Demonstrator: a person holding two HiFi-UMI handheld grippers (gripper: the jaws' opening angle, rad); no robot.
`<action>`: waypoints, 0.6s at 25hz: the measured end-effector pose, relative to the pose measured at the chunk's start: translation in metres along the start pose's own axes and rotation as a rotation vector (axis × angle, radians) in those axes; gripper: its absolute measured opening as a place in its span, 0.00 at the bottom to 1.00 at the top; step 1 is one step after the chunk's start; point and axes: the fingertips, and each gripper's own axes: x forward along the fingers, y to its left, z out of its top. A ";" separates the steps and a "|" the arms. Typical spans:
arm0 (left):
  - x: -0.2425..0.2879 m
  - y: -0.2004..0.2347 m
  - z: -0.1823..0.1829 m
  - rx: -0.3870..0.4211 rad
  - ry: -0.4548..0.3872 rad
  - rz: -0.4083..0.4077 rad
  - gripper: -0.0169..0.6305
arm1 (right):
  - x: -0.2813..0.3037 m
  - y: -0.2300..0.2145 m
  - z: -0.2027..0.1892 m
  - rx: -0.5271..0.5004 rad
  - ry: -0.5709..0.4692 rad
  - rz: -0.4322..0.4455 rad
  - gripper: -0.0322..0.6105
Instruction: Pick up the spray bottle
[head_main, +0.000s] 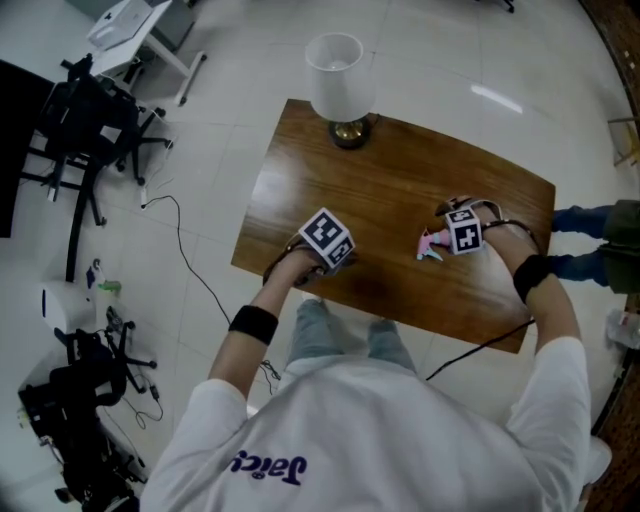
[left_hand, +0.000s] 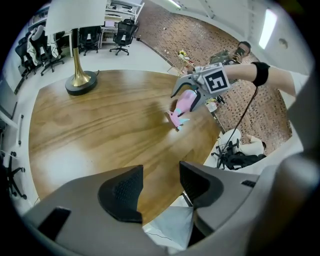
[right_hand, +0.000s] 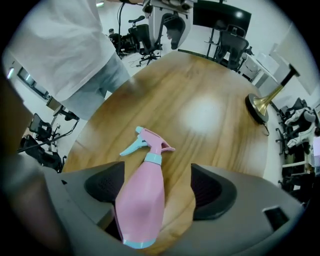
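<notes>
Right gripper (right_hand: 159, 189) points down over the table with its jaws wide apart, holding nothing yet. Left gripper (left_hand: 160, 187) is open and empty too. The big wooden table (right_hand: 215, 100) fills the middle. A lamp (head_main: 337, 80) stands at the top middle of the head view. The pink spray bottle (right_hand: 142, 200) lies flat at the bottom middle, between the right jaws. The reach looks almost done. Next, go a bit lower and squeeze its fat body.
</notes>
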 end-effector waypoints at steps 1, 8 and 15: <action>0.000 0.001 -0.001 0.001 0.000 0.002 0.38 | 0.005 0.000 -0.002 -0.008 0.023 0.003 0.70; -0.005 0.008 0.002 -0.001 -0.016 0.018 0.38 | 0.047 0.013 0.004 -0.022 0.055 0.075 0.69; -0.005 0.004 -0.003 -0.012 -0.026 0.018 0.38 | 0.047 0.011 0.002 -0.033 0.155 -0.013 0.47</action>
